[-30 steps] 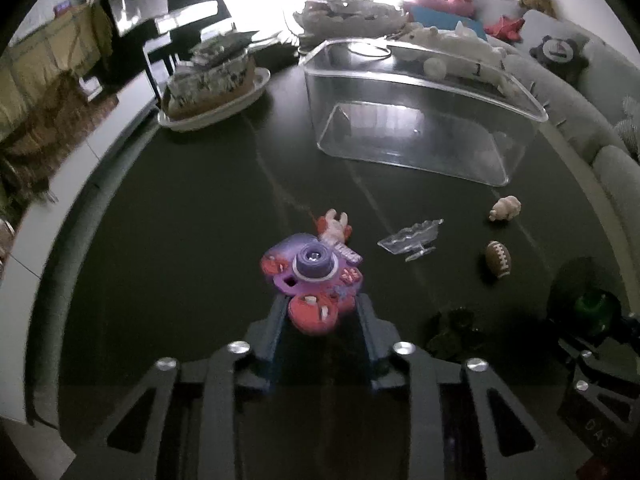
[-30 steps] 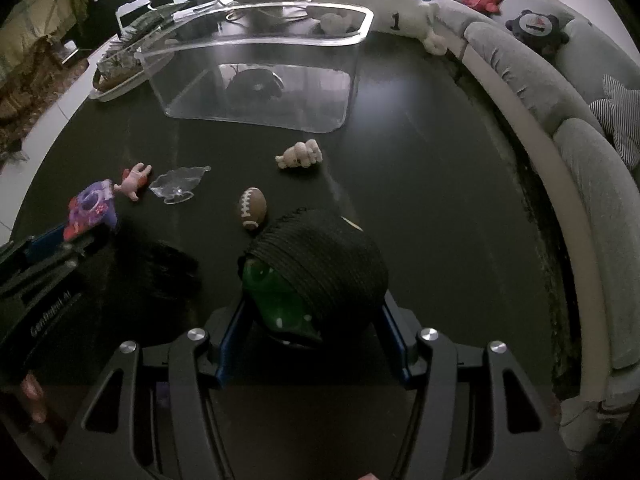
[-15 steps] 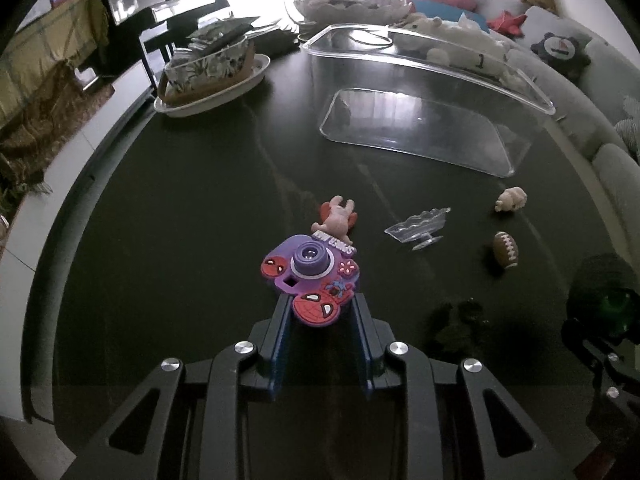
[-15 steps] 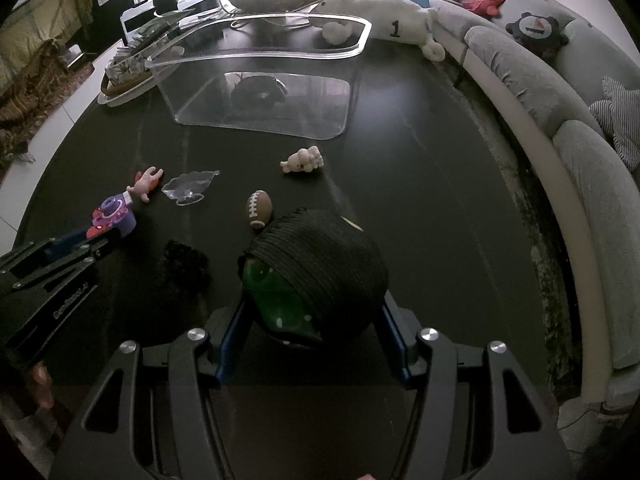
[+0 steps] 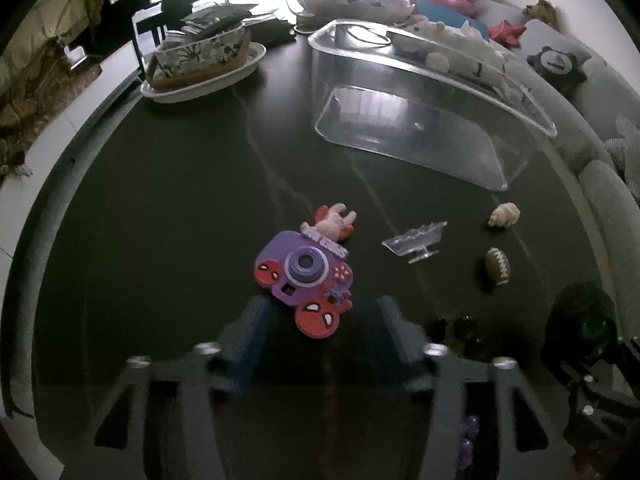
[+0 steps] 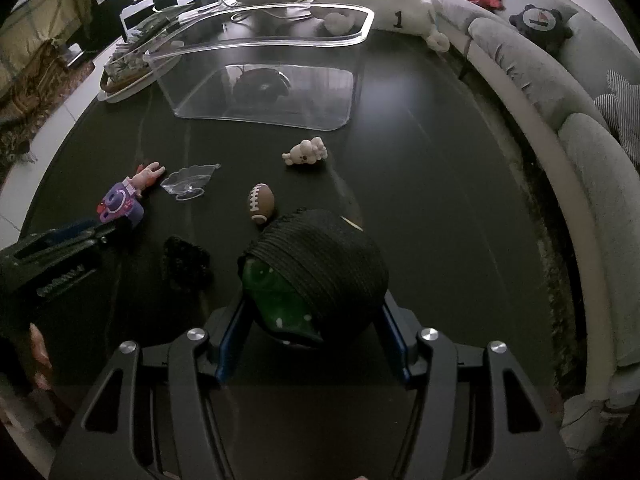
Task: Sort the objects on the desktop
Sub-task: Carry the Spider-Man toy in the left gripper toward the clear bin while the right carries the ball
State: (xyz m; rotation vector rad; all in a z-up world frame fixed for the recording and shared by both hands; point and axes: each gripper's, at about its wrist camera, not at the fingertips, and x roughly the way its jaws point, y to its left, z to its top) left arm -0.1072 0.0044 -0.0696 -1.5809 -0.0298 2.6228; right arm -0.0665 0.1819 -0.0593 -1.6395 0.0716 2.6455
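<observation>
My two claws over the dark table (image 5: 160,208)
My left gripper (image 5: 320,316) is standing apart around the purple toy camera (image 5: 306,270) lying on the table; my right gripper (image 6: 312,320) is clamping the black-capped green toy (image 6: 316,276)

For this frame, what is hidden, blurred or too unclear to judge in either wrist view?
- Left wrist view: left gripper motion-blurred; contact with purple toy camera unclear.
- Right wrist view: green toy mostly under its black knitted cover.
- Dark clump: too dark to identify.
- Clear bin: dark shape inside, unidentifiable.
</observation>
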